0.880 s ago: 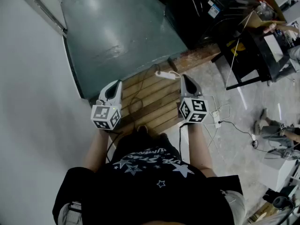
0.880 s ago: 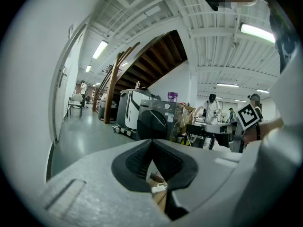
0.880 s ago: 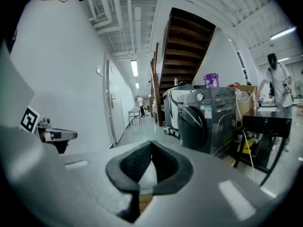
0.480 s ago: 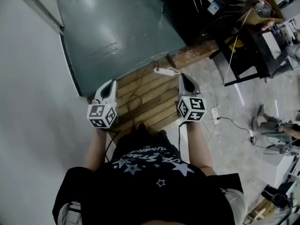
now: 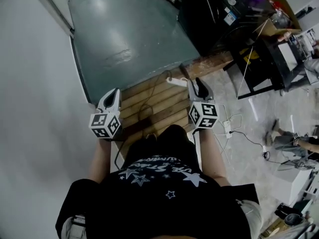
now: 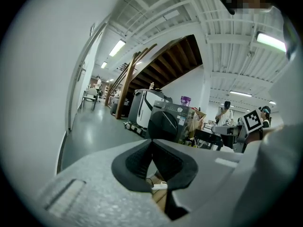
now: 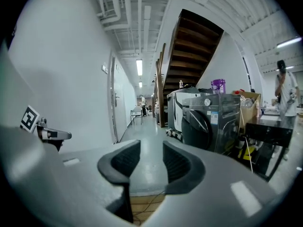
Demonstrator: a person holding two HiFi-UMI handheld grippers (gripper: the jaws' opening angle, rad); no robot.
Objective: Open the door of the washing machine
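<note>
The dark washing machine (image 5: 212,11) stands ahead and to the right, beyond the wooden platform. The right gripper view shows its round front door (image 7: 198,125) closed, and the machine (image 6: 166,122) also appears in the left gripper view. Both grippers are held level in front of the person, well short of the machine. My left gripper (image 5: 114,92) has its pads meeting at the tips, with nothing between them. My right gripper (image 5: 198,82) shows a clear gap between its pads (image 7: 176,162) and holds nothing.
A slatted wooden platform (image 5: 154,106) lies underfoot, with a white power strip (image 5: 175,80) and cables on it. Grey-green floor (image 5: 124,29) stretches ahead. A white wall (image 5: 35,108) runs along the left. A black frame table (image 5: 269,59) and people stand at right. A staircase (image 7: 189,46) rises behind the machine.
Both grippers have shifted slightly up and forward over the wooden platform, and the left one has drifted a little left. The jaws look unchanged.
</note>
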